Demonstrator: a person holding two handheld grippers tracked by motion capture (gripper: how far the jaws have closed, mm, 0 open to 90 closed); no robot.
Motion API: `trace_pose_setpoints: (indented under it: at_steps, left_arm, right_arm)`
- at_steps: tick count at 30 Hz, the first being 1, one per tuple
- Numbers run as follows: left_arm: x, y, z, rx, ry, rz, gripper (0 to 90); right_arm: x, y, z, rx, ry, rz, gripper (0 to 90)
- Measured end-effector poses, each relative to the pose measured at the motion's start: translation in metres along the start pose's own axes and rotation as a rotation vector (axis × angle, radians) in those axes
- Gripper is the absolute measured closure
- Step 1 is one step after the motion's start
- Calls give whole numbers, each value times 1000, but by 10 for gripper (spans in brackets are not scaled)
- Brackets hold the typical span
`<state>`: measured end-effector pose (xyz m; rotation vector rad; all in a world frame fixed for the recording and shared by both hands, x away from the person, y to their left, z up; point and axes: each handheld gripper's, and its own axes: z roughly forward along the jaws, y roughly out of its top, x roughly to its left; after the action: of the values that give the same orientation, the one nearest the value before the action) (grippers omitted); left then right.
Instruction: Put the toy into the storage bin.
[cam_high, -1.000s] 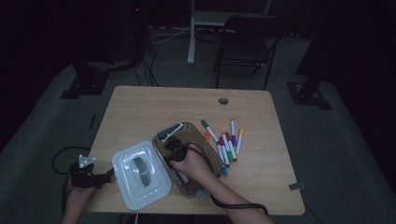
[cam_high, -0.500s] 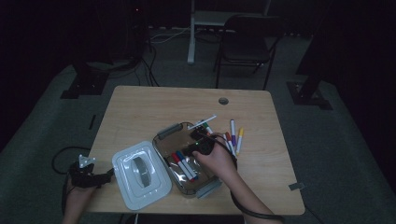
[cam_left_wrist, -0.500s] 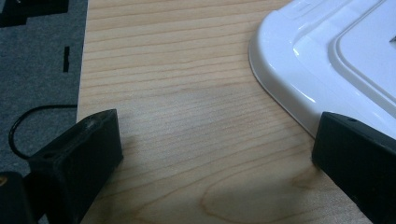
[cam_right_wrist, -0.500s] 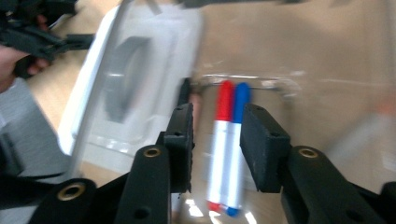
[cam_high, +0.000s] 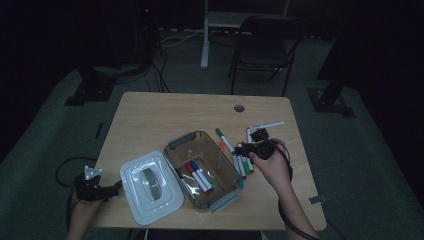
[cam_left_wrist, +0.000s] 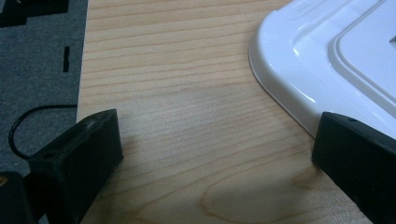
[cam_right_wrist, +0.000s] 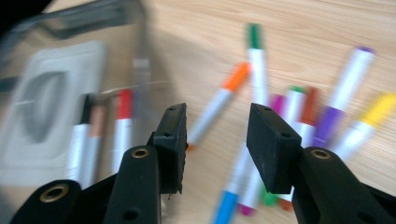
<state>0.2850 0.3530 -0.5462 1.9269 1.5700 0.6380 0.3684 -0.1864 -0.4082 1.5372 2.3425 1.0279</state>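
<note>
A clear plastic bin (cam_high: 222, 200) stands mid-table with up to 3 markers (cam_high: 199, 176) lying in it. Its white lid (cam_high: 150, 186) lies flat to the left. Several loose markers (cam_high: 241, 162) are spread on the wood right of the bin. My right gripper (cam_high: 241, 148) hovers over them, pointing toward the bin. In the right gripper view its jaws (cam_right_wrist: 215, 126) have just been opening and nothing is between them; an orange marker (cam_right_wrist: 219, 105) and a green one (cam_right_wrist: 256, 60) lie beneath. My left gripper (cam_high: 116, 189) rests open at the table's front left corner, beside the lid (cam_left_wrist: 327, 60).
The table's (cam_high: 165, 115) far half is bare wood with a cable hole (cam_high: 239, 107). A folding chair (cam_high: 265, 45) and desk legs stand on the dark floor behind. The left table edge (cam_left_wrist: 81, 70) runs close to my left gripper.
My right gripper has moved right and a little up, from over the bin to above the loose markers. Markers now show lying in the bin. The left gripper has stayed put.
</note>
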Motion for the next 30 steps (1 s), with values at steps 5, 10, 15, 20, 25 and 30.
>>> trace_pose_setpoints:
  at_steps: [5,10,15,20,25,30]
  left_arm:
    - [0,0,0,0,0,0,22]
    - [0,0,0,0,0,0,22]
    - [0,0,0,0,0,0,22]
    - [0,0,0,0,0,0,22]
    - [0,0,0,0,0,0,22]
    - [0,0,0,0,0,0,22]
  right_arm:
    - [-37,-10,11,11,-94,85,595]
    - [-62,-16,29,33,-153,142,605]
    - [-85,-16,57,57,-215,208,620]
    - [-94,-14,75,70,-228,255,646]
    - [-97,-13,87,102,-253,259,659]
    - [-99,-15,93,132,-279,280,696]
